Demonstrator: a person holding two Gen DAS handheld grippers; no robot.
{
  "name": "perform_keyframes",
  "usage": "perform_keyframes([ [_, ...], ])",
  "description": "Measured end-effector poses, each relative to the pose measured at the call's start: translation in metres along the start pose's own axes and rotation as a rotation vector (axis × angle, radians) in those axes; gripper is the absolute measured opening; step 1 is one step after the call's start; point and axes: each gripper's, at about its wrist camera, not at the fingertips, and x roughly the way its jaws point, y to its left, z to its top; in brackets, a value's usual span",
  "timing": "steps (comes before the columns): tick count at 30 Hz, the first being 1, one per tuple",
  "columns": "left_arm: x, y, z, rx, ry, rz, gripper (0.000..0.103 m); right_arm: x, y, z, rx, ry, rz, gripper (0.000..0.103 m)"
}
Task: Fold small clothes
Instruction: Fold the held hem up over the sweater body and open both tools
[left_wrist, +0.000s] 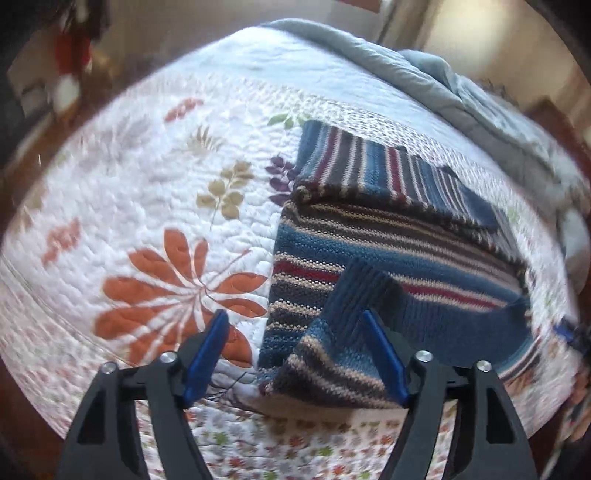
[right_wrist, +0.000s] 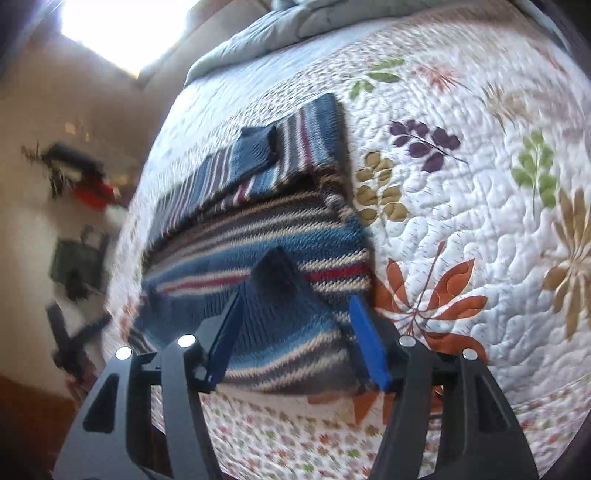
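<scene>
Both my tongs stand apart, nothing clamped. The left tongs (left_wrist: 295, 350) hang over the near left corner of the sweater (left_wrist: 388, 251), one pad (left_wrist: 384, 354) over knit, the other pad (left_wrist: 207, 354) over bare quilt (left_wrist: 147, 184). The right tongs (right_wrist: 295, 339) straddle the near hem of the sweater (right_wrist: 258, 240); both blue pads bracket the fabric without pressing on it, as far as the motion blur lets me judge. The sweater lies on the quilt, partly folded: a sleeve sits across the far part, and a near flap is turned up onto the body, peaked and not flat. Judged state: one fold laid down and let go, more folding left. Risks from here: the peaked flap is thick springy knit, so it may slump back off the body and undo the fold. Pulling either tongs away low could snag the loose weave on a pad edge and drag the hem. The quilt is soft and puckered, so any sideways tug would slide the whole sweater and skew the edges. A regrip taken too deep could pinch quilt along with knit.
</scene>
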Motion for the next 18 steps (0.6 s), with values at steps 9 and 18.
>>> perform_keyframes([
  [9, 0.037, -0.046, 0.011, 0.198, 0.086, 0.082, 0.083, 0.050, 0.036, 0.016, -0.149, 0.150, -0.038, 0.063],
  [18, 0.082, -0.053, 0.028, 0.386, 0.190, -0.023, 0.084, 0.096, 0.041, 0.035, -0.264, 0.253, -0.022, 0.067],
])
